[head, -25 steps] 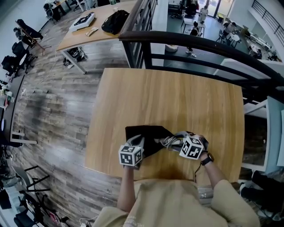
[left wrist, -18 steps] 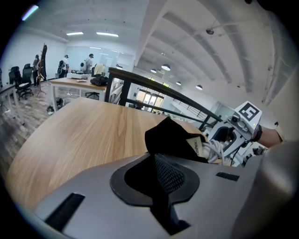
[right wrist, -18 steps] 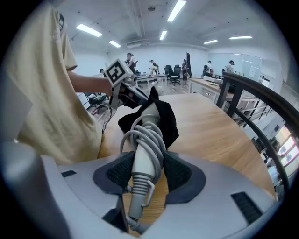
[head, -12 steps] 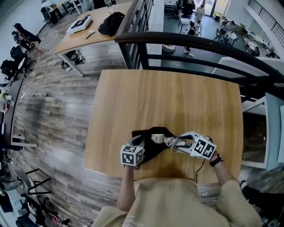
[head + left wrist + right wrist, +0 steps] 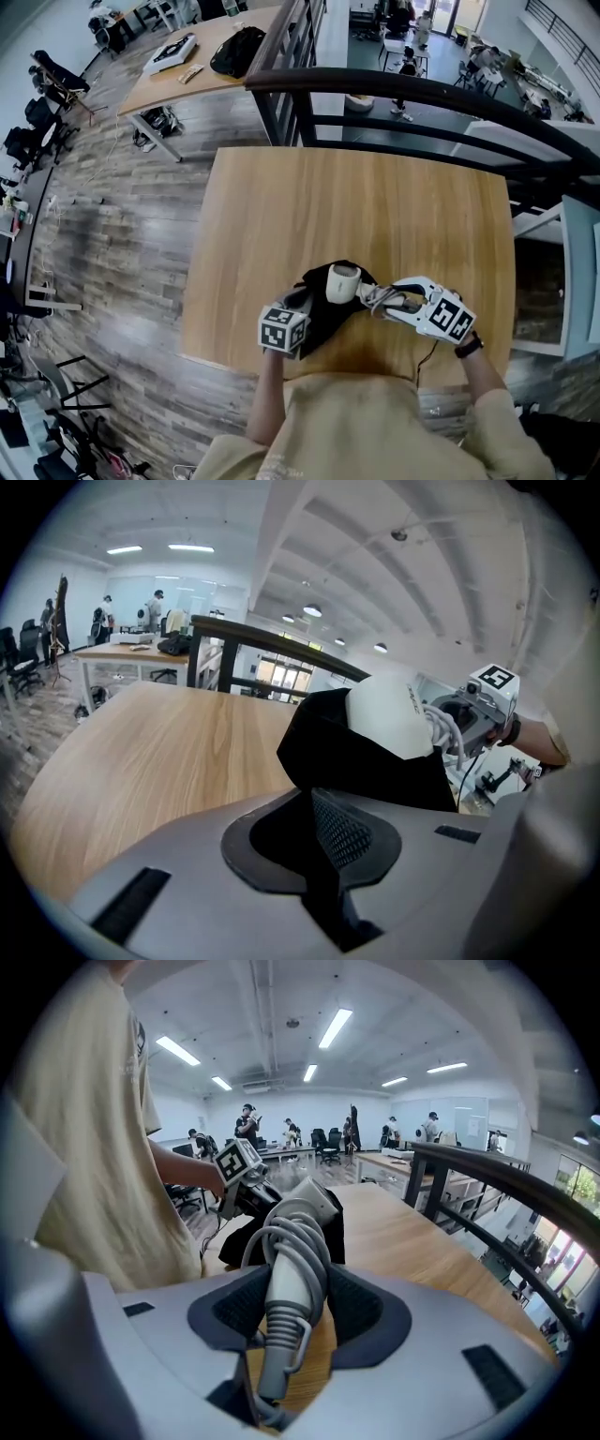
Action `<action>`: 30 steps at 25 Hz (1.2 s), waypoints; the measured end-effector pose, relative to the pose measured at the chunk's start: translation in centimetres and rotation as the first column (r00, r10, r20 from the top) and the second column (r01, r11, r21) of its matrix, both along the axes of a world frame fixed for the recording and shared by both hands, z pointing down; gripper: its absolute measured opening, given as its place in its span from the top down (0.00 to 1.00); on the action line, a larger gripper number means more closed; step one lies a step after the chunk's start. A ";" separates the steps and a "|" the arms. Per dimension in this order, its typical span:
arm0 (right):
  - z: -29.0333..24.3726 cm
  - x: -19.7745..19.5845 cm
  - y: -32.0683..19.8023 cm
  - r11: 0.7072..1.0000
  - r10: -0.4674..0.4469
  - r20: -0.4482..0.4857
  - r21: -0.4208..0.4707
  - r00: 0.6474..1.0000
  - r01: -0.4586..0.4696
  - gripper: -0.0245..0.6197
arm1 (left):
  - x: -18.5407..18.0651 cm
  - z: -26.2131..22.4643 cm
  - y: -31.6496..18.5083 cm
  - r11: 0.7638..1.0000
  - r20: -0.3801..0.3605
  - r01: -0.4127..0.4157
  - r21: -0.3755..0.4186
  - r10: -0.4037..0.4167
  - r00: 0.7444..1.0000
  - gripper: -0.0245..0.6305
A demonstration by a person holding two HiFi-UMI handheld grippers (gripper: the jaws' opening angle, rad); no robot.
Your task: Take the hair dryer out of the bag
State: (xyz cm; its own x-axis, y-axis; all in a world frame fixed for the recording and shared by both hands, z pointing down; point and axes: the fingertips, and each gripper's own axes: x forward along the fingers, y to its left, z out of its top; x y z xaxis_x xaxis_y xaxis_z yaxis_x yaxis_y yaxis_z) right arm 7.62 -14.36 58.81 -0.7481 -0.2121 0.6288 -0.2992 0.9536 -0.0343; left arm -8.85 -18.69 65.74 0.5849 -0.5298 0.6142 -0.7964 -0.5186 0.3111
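A white hair dryer (image 5: 343,281) with its grey cord wound round the handle sticks head-first out of the mouth of a black cloth bag (image 5: 319,305) near the table's front edge. My right gripper (image 5: 398,300) is shut on the dryer's handle (image 5: 292,1269) and holds it raised and slanting. My left gripper (image 5: 302,305) pinches the bag's black fabric (image 5: 366,761); its jaws are starting to open with the cloth still between them. In the left gripper view the dryer's head (image 5: 394,714) bulges above the bag's edge. The bag (image 5: 246,1234) covers only the dryer's front end.
The wooden table (image 5: 356,197) stretches away from me beyond the bag. A dark metal railing (image 5: 422,94) runs along its far side, with a drop to a lower floor behind. Another table (image 5: 202,56) carrying a black backpack stands far left.
My right gripper has moved right and upward with the dryer. The white head has slid out of the bag's mouth. The bag has bunched up towards my left gripper.
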 end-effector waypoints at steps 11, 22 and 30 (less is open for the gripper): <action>-3.8 3.4 -4.0 0.963 0.269 0.248 -0.043 0.931 -0.267 0.66 | -1.0 0.4 0.0 0.999 0.075 0.032 0.014 -0.033 0.997 0.93; 5.5 7.0 -9.1 0.720 0.693 0.252 -0.177 0.676 -0.671 0.66 | 4.2 0.7 2.1 0.997 0.053 -0.072 0.009 0.071 0.996 0.93; 13.9 9.0 -8.5 0.631 0.771 0.111 -0.259 0.627 -0.731 0.66 | 8.9 3.5 5.2 0.982 0.078 -0.187 -0.018 0.188 0.979 0.93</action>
